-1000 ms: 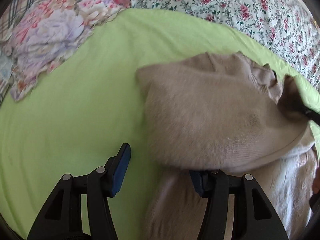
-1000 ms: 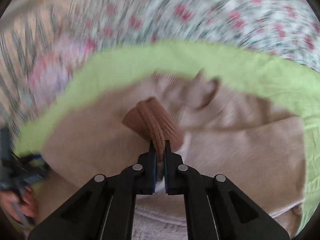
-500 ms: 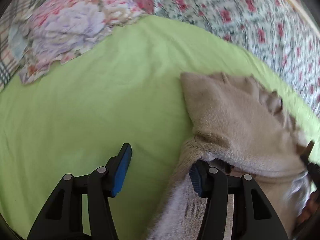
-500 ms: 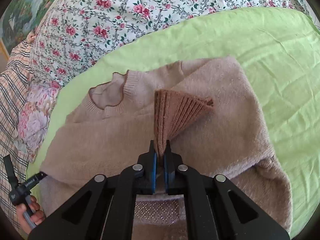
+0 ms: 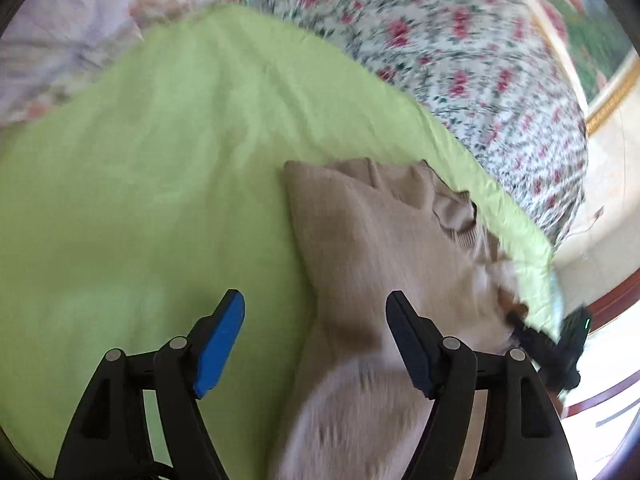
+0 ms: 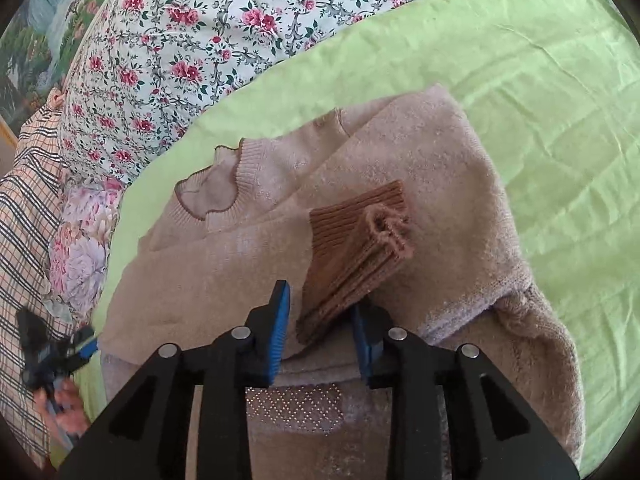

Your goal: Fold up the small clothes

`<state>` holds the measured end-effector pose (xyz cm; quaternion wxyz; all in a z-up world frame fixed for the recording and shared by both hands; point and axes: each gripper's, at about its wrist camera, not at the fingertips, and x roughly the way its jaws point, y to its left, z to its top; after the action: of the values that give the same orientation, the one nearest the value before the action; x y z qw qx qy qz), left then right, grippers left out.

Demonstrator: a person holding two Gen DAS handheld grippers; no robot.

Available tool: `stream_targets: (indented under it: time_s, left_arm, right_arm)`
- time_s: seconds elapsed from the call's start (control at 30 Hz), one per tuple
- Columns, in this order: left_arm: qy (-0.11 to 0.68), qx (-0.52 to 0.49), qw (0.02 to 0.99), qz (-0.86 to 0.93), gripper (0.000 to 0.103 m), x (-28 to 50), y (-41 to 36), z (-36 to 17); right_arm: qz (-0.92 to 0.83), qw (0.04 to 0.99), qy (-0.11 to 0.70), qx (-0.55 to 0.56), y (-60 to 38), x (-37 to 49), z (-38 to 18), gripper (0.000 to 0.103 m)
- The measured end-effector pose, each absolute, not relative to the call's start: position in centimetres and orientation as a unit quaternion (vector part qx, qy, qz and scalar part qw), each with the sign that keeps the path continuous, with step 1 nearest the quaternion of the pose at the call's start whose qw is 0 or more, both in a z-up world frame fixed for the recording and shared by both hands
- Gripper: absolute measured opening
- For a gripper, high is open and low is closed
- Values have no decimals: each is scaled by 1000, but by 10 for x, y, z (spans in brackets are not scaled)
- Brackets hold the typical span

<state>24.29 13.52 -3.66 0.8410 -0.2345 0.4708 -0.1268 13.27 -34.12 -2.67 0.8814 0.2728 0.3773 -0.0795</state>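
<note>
Pink sweater spread mid-frame on green sheet. Right gripper opening, brown cuff loose between pads. Left gripper opening wide, nothing pinched, over sweater's edge, lower frame.

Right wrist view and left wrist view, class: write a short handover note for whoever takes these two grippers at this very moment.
Right gripper: jaws opening, ribbed brown cuff between them, lying on the sweater.
Left gripper: jaws opening, nothing gripped, over the sweater's edge.
Beige sweater lies on the green sheet, collar toward the floral bedding.
Done: sleeve folded across the body.
Left: fold the rest, as far as visible.
</note>
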Motion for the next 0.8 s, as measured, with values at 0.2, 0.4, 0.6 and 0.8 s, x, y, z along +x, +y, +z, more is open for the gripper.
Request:
stream_targets:
  time_s: [0.2, 0.4, 0.6, 0.8]
  left_arm:
    - [504, -222, 821, -153, 72, 311, 117, -53]
    - [416, -114, 894, -122, 9, 298, 94, -19]
    - [353, -8, 934, -59, 6, 299, 82, 1]
    - [414, -18, 909, -50, 9, 308, 94, -34]
  right_arm:
    - [-73, 883, 375, 274, -341, 134, -27, 32]
    - [-55, 908, 342, 236, -327, 133, -12, 11]
    - [-58, 911, 351, 209, -316, 148, -14, 10]
    - [-59, 892, 386, 228, -321, 147, -25, 10]
